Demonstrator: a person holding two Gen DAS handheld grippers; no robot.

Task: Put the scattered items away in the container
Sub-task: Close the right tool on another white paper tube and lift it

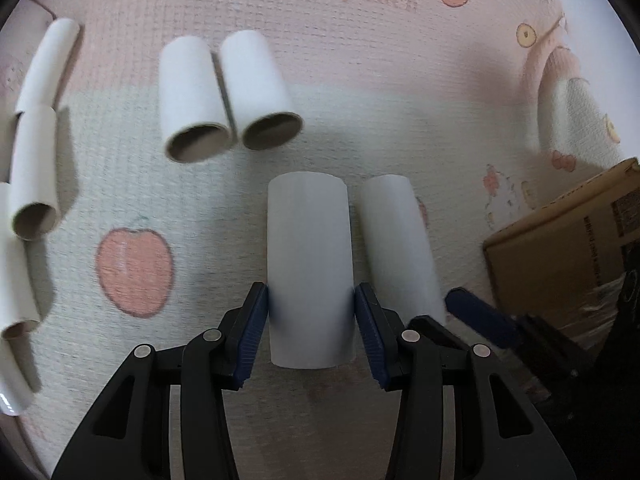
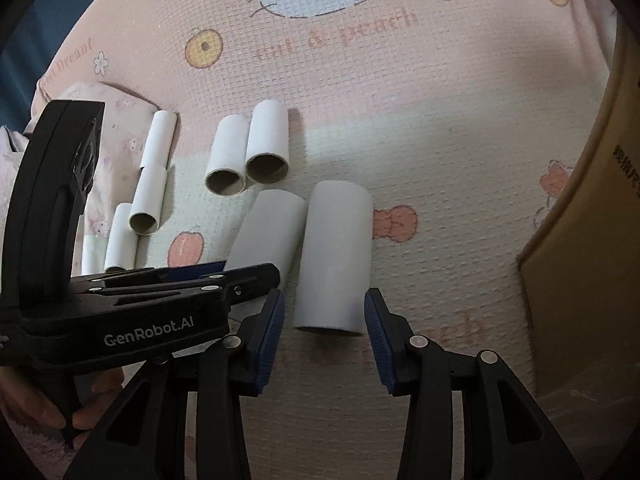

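Observation:
Several white cardboard tubes lie on a pink cartoon-print mat. My left gripper (image 1: 311, 322) is shut on one tube (image 1: 309, 256), its blue pads pressed against both sides. A second tube (image 1: 396, 240) lies just right of it. In the right wrist view that second tube (image 2: 336, 260) lies between and just ahead of the open fingers of my right gripper (image 2: 324, 332), which is empty. The left gripper (image 2: 192, 280) shows there at left, on the neighbouring tube (image 2: 266, 236). A cardboard box (image 1: 572, 248) stands at right.
Two tubes lie side by side further ahead (image 1: 228, 92), open ends toward me. More tubes lie along the left edge (image 1: 34, 168). The box wall (image 2: 592, 240) fills the right side of the right wrist view. A pink cloth (image 2: 116, 120) lies at far left.

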